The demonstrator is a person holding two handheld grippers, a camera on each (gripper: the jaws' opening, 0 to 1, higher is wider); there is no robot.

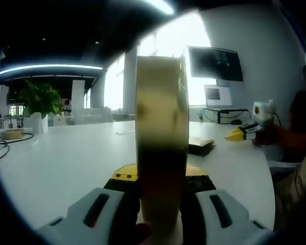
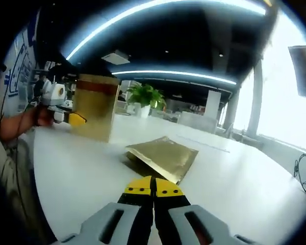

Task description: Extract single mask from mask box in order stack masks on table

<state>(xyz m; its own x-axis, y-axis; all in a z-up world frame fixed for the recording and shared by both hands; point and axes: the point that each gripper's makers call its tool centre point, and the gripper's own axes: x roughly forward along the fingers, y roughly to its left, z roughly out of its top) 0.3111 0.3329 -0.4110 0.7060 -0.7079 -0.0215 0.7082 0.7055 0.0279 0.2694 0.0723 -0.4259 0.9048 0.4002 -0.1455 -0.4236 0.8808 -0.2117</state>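
Observation:
A tall gold mask box [image 1: 161, 132] stands upright on the white table [image 1: 66, 163], seen edge-on in the left gripper view. My left gripper [image 1: 160, 176] is shut on its lower part. In the right gripper view the same box [image 2: 94, 107] stands at the left, with the left gripper [image 2: 74, 118] and a hand beside it. A flat gold mask packet [image 2: 163, 155] lies on the table just ahead of my right gripper [image 2: 153, 188], whose yellow-tipped jaws are shut with nothing between them. The packet [image 1: 199, 144] also lies right of the box, and the right gripper [image 1: 239, 134] sits further right.
A potted plant [image 1: 38, 102] and cables [image 1: 5, 143] sit at the table's far left. A dark wall monitor [image 1: 215, 64] and a small screen [image 1: 218, 95] stand behind. A person's sleeve [image 2: 13, 153] is near the table's edge.

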